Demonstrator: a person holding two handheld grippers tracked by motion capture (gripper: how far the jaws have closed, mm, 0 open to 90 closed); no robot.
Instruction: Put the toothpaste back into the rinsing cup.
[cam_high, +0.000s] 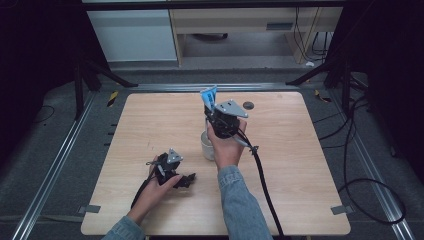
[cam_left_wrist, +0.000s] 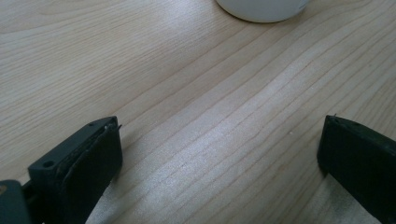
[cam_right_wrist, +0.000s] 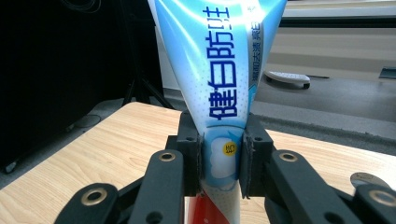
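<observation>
**Toothpaste tube over the cup: slip and tip risks**

Right gripper (cam_high: 212, 111) clamped on the toothpaste tube (cam_right_wrist: 219, 84), pads pinching its lower, narrower part; the broad crimped end stands up past the jaws. In the high view the tube (cam_high: 209, 97) sits above the white cup (cam_high: 207, 145), which stands mid-surface, partly hidden under my right hand (cam_high: 227, 150).

Risks, as I judge them:
- The tube is soft and glossy. It could slide or swing between the pads if I jolt it.
- If the lower end meets the cup's rim instead of the opening, the light cup may tip or skid on the wooden surface (cam_high: 280, 165).
- My hand blocks my sight of the rim, so alignment is guesswork.

Pose: right forearm reaches forward, gripper raised above the cup. Left gripper (cam_high: 186, 180) rests low near the surface's front, jaws wide apart and empty, the cup's base (cam_left_wrist: 261, 10) beyond them.
</observation>
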